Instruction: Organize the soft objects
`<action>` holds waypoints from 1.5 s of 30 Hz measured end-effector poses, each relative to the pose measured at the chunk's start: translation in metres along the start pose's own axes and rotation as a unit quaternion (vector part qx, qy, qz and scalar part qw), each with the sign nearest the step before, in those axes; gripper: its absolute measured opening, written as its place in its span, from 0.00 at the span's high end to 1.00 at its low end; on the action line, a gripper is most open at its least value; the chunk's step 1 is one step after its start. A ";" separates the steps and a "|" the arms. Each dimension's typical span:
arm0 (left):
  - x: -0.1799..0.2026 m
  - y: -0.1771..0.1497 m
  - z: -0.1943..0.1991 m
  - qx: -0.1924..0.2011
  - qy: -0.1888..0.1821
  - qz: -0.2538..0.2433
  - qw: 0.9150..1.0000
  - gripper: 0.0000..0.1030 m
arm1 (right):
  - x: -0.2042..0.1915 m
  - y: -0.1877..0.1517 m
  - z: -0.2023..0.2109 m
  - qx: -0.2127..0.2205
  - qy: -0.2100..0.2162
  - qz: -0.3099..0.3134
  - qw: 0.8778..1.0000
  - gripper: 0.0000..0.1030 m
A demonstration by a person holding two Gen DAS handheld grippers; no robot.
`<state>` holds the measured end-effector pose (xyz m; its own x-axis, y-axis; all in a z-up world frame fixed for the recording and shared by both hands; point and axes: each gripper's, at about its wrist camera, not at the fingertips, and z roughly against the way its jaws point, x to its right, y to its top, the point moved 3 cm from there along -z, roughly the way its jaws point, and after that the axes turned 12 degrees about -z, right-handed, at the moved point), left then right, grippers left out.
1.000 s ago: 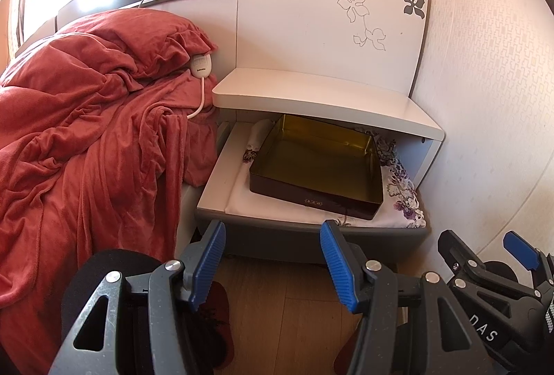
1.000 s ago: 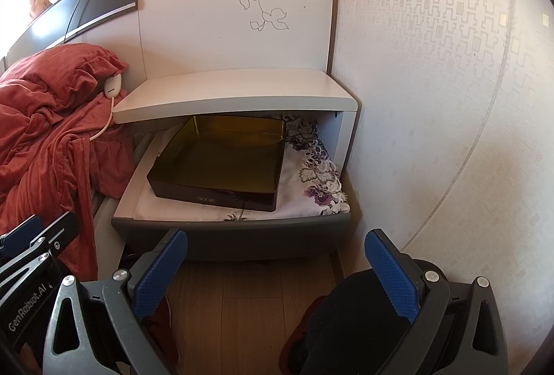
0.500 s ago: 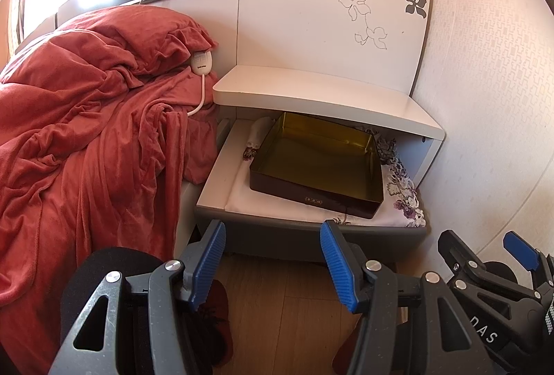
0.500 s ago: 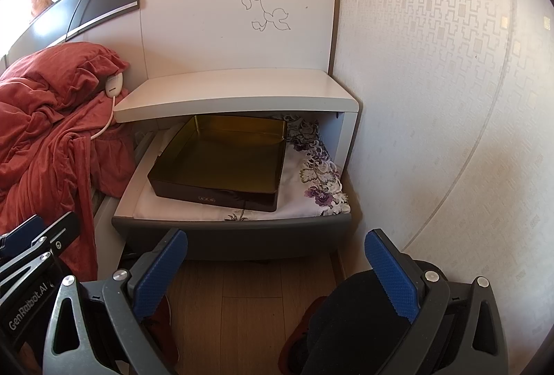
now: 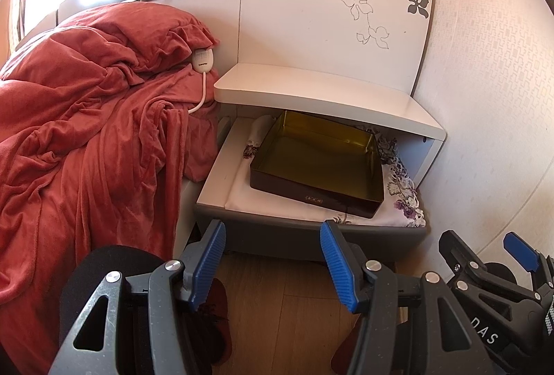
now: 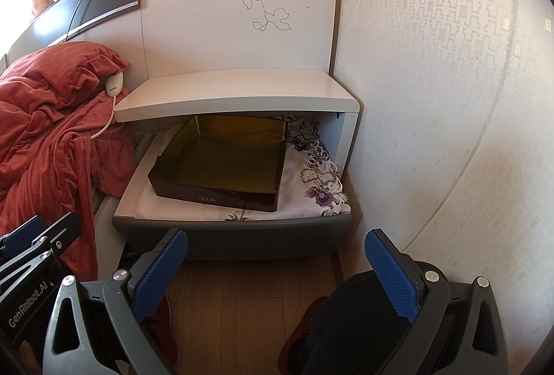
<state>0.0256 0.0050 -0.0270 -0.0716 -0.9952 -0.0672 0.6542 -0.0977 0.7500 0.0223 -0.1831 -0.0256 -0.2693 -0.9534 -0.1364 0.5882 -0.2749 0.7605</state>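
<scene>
Down by the open nightstand drawer [image 6: 228,229], both sets of tongs, left [image 5: 271,266] and right [image 6: 277,274], hang spread and empty. Looks like the very start: red blanket [image 5: 86,139] lies rumpled on the bed, tin box [image 6: 221,164] sits empty in the drawer. Next move probably means reaching left for the blanket.

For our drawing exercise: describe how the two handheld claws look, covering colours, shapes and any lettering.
Both the left claw and the right claw have dark grey frames with triangular cut-outs, silver round bolts and ribbed blue pads. White lettering "GenRobot.AI" shows on the side of the left one, "DAS" on the right one.
</scene>
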 end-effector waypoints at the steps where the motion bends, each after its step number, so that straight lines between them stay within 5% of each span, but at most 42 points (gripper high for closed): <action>1: 0.000 0.000 0.000 0.000 0.000 0.000 1.000 0.44 | 0.000 0.000 0.000 0.000 0.000 0.000 1.000 0.00; 24: -0.002 -0.003 -0.008 -0.017 -0.007 0.007 1.000 0.44 | -0.003 -0.002 -0.003 -0.007 0.002 0.009 1.000 0.00; 31: -0.018 -0.009 -0.040 -0.063 -0.110 0.047 0.991 0.44 | -0.008 -0.005 -0.037 -0.076 0.056 0.041 0.995 0.00; 39: -0.035 -0.020 -0.109 -0.162 -0.106 0.081 0.978 0.44 | -0.036 -0.036 -0.109 -0.176 0.084 0.169 0.966 0.00; 45: -0.043 -0.027 -0.176 -0.215 -0.095 0.117 0.965 0.44 | -0.070 -0.077 -0.164 -0.215 0.057 0.352 0.909 0.00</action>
<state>0.1436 0.0485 -0.1596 0.0048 -0.9747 0.2236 0.9182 0.0929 0.3850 0.1207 -0.1157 -0.1789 0.3557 -0.9121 0.2038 0.8350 0.4081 0.3691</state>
